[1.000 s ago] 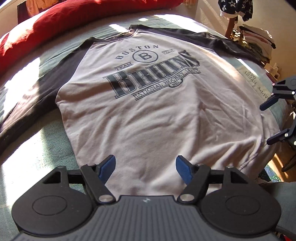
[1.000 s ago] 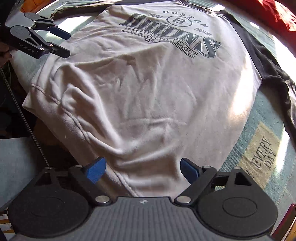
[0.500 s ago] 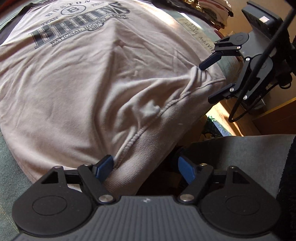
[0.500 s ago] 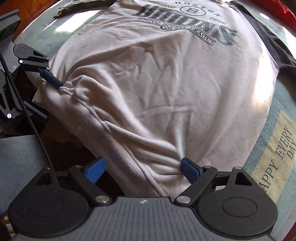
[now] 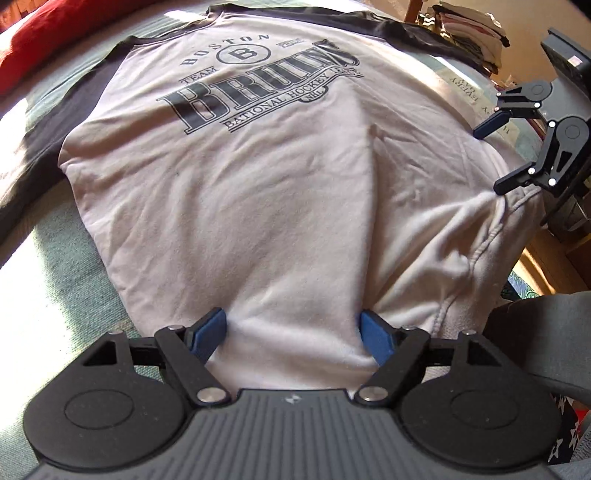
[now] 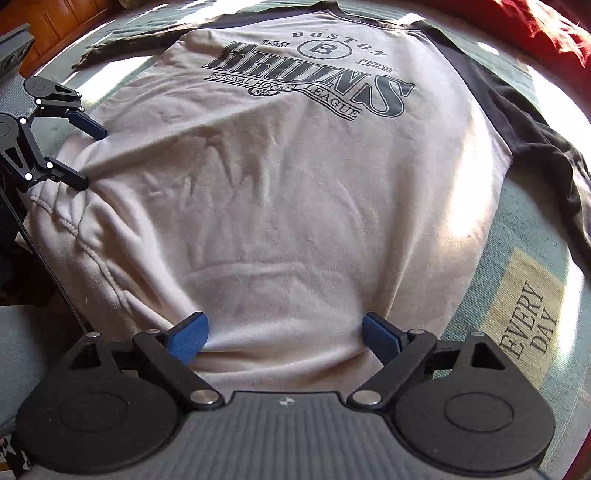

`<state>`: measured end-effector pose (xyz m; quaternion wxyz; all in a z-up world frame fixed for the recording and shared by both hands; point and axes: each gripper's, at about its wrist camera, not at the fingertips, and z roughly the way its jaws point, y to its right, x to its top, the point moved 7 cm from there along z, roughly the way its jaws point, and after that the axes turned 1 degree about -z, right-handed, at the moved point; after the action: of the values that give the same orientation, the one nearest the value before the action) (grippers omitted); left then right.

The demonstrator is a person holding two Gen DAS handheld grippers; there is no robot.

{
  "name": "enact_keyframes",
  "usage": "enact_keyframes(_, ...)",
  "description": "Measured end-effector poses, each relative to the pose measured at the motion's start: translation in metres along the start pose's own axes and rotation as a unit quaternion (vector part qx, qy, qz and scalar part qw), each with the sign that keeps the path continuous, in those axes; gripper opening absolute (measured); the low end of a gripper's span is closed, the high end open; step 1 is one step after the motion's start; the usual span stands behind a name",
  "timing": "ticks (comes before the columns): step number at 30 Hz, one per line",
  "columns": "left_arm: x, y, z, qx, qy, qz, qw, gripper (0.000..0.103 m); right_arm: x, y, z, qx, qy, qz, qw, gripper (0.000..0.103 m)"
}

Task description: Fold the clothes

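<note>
Blue fingers [image 5: 208, 334] of both grippers spread wide over the shirt hem, jaws opening, gripping nothing.

The left gripper [image 5: 293, 334] and right gripper [image 6: 282, 336] each straddle the grey sweatshirt [image 5: 258, 192], which fills mid-frame, lying flat on the green bedspread [image 6: 517, 236]; a red pillow [image 5: 44, 40] sits upper left.

Setting: home bedroom. A sweatshirt [image 5: 258, 192] is lying spread on a bed [image 5: 55, 288] under a teal cover printed "EVERY DAY" [image 6: 532, 325]. Red pillow [image 5: 40, 40] is sitting at the head; folded clothes [image 5: 469, 29] are stacking up beside it.
</note>
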<state>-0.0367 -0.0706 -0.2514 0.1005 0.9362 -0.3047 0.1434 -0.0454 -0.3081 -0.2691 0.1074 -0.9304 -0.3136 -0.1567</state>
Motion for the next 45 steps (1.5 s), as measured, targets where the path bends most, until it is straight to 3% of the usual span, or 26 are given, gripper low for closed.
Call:
enact_keyframes(3, 0.016, -0.004, -0.016, 0.016, 0.020, 0.007, 0.9996, 0.079, -0.009, 0.006, -0.011, -0.004, -0.021, 0.021, 1.000, 0.098)
enact_keyframes(8, 0.076, -0.030, -0.013, 0.045, 0.092, 0.009, 0.9947, 0.079, 0.041, 0.025, -0.019, -0.021, 0.052, 0.028, 0.998, 0.098)
enact_keyframes(11, 0.099, -0.049, 0.012, 0.063, 0.104, -0.003, 0.9925, 0.079, 0.077, 0.044, -0.002, -0.028, 0.084, 0.031, 0.996, 0.098)
enact_keyframes(14, 0.085, -0.076, 0.035, 0.079, 0.061, -0.045, 0.9940, 0.081, 0.086, 0.066, 0.020, -0.025, 0.068, 0.058, 0.996, 0.098)
enact_keyframes(17, 0.055, -0.088, 0.019, 0.060, 0.054, -0.101, 0.9916, 0.081, 0.070, 0.082, 0.022, -0.032, 0.054, 0.078, 0.995, 0.099)
enact_keyframes(20, 0.049, -0.086, 0.002, 0.066, 0.045, -0.104, 0.9913, 0.078, 0.056, 0.081, 0.013, -0.031, 0.047, 0.090, 0.994, 0.099)
enact_keyframes(25, 0.110, -0.111, -0.009, 0.079, 0.146, -0.105, 0.9805, 0.078, 0.066, 0.070, 0.021, -0.041, 0.036, 0.089, 0.995, 0.102)
enact_keyframes(28, 0.146, -0.133, 0.009, 0.097, 0.174, -0.111, 0.9737, 0.078, 0.074, 0.068, 0.030, -0.047, 0.033, 0.090, 0.994, 0.103)
enact_keyframes(32, 0.125, -0.146, 0.033, 0.094, 0.133, -0.149, 0.9752, 0.079, 0.075, 0.067, 0.030, -0.050, 0.022, 0.079, 0.995, 0.103)
enact_keyframes(37, 0.087, -0.143, 0.018, 0.097, 0.099, -0.205, 0.9690, 0.080, 0.074, 0.070, 0.021, -0.044, 0.009, 0.076, 0.996, 0.103)
enact_keyframes(40, 0.089, -0.152, -0.004, 0.120, 0.129, -0.217, 0.9603, 0.080, 0.088, 0.069, 0.005, -0.039, 0.023, 0.075, 0.996, 0.103)
enact_keyframes(43, 0.101, -0.175, -0.020, 0.134, 0.187, -0.228, 0.9460, 0.080, 0.107, 0.065, -0.011, -0.044, 0.041, 0.062, 0.996, 0.103)
enact_keyframes(45, 0.110, -0.193, -0.019, 0.138, 0.208, -0.220, 0.9430, 0.080, 0.125, 0.058, -0.014, -0.065, 0.051, 0.050, 0.995, 0.103)
